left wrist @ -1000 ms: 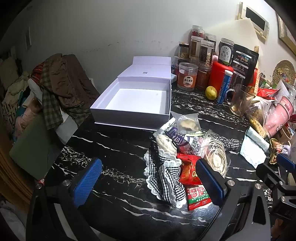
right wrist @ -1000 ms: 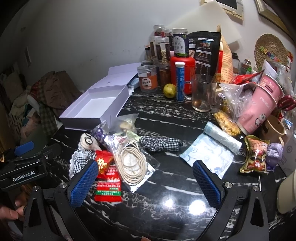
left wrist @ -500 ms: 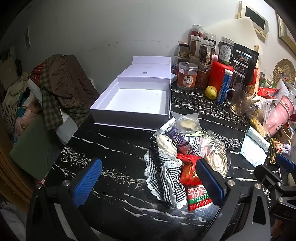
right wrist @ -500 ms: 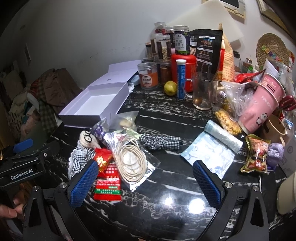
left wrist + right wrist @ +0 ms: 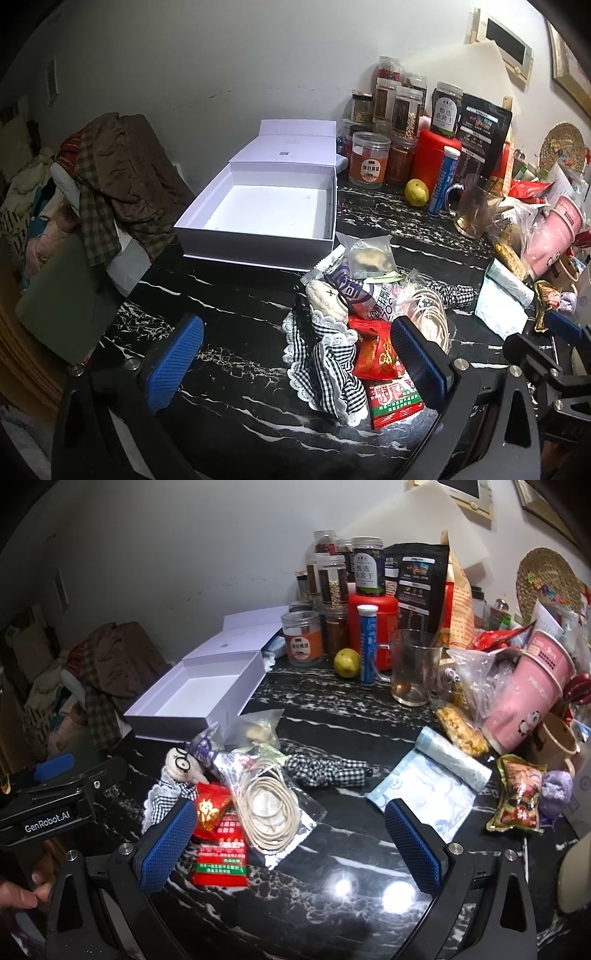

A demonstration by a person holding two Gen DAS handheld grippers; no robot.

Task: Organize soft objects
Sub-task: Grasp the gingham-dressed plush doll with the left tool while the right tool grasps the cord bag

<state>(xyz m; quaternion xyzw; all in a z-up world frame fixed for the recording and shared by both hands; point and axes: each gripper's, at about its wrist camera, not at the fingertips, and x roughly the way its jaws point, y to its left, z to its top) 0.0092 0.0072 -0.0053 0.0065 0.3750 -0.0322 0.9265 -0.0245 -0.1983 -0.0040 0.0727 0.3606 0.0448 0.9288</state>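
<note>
left gripper [image 5: 295, 363] held with fingers spread wide, nothing gripped | right gripper [image 5: 291, 843] also wide, empty | gingham doll [image 5: 328, 350] seen lying in the snack pile on the black marble table [image 5: 229, 295], just in front of the open white box [image 5: 273, 206] | checked scrunchie [image 5: 325, 771] beside the coiled cord bag [image 5: 269, 812]

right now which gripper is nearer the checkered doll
Left. The left gripper hangs open right over the checkered doll, which lies between its fingers. The right gripper is open further right, over the cord packet.
</note>
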